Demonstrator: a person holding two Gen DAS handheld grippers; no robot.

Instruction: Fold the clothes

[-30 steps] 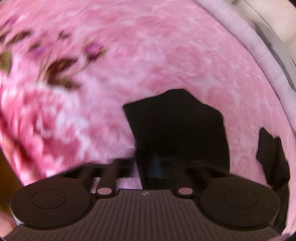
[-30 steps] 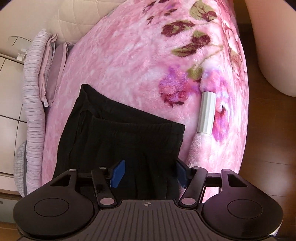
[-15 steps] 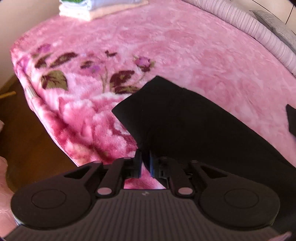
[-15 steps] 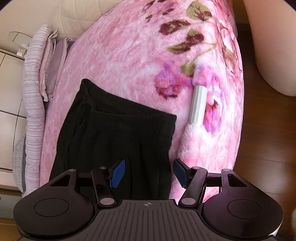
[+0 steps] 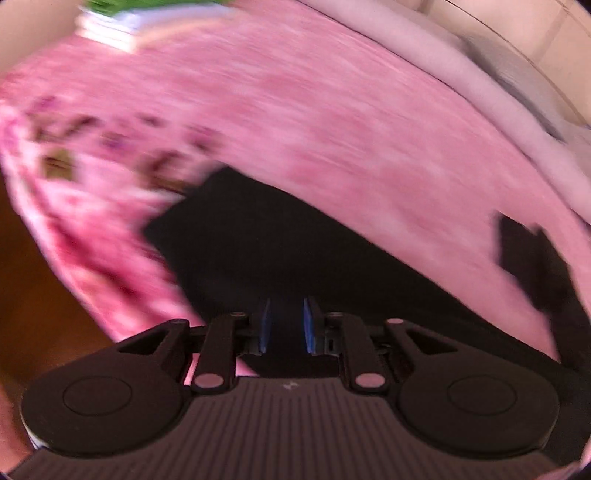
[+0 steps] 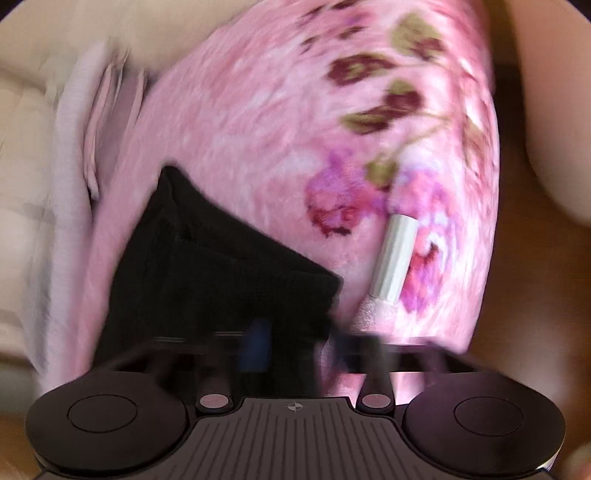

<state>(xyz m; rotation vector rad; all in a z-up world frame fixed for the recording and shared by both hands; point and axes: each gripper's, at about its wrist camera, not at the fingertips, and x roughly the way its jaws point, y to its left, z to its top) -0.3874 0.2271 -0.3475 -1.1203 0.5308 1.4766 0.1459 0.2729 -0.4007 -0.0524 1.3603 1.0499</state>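
Note:
A black garment (image 5: pixel 295 258) lies folded flat on the pink floral blanket (image 5: pixel 332 122); it also shows in the right wrist view (image 6: pixel 221 273). My left gripper (image 5: pixel 286 325) hovers over the garment's near edge, its blue pads a small gap apart and nothing between them. My right gripper (image 6: pixel 299 343) is over the garment's waistband corner; its fingers are smeared by motion blur, so their state is unclear. A second black piece (image 5: pixel 524 254) lies at the right.
A white and silver lint roller (image 6: pixel 395 254) lies on the blanket right of the garment. Striped pillows (image 6: pixel 70 184) line the bed's far side. Stacked folded laundry (image 5: pixel 122 26) sits at the far corner. Wooden floor (image 5: pixel 37 295) borders the bed.
My left gripper has let go of the garment's edge and opened slightly. The garment now lies flat. My right gripper has moved nearer the waistband, and both views are blurred by motion.

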